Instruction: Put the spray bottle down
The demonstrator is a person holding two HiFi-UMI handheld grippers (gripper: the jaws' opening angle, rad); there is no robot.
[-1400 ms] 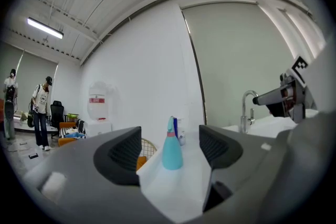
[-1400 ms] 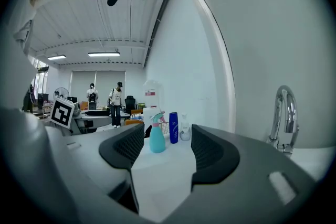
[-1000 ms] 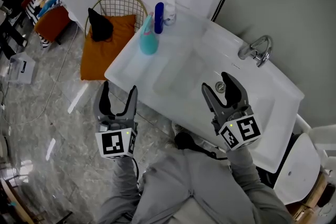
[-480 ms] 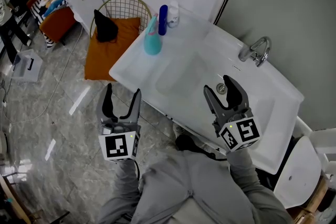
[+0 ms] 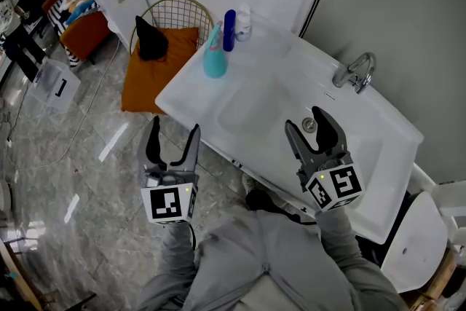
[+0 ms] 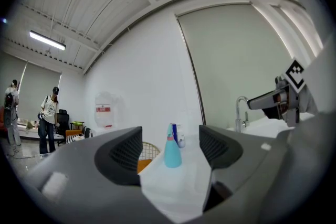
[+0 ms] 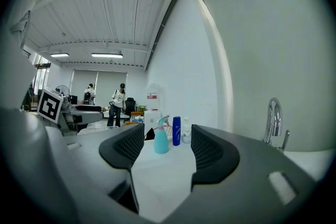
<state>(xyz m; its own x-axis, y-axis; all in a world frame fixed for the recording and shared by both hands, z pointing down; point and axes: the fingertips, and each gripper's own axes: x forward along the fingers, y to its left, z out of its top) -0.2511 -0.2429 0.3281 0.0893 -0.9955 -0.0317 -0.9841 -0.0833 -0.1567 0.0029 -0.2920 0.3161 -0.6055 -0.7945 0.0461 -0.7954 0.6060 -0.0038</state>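
Standing spray bottle (image 5: 213, 58) well beyond left gripper (image 5: 175, 127).

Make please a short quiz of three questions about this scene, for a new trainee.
1. True or false: the left tongs hold the spray bottle.
2. What stands next to the spray bottle on the sink top? A. a cup B. a blue bottle C. a sponge
3. Fill in: the right tongs are ____ (open or shut).

Key: 1 false, the bottle stands upright on the sink top, apart from both tongs. 2 B. 3 open.
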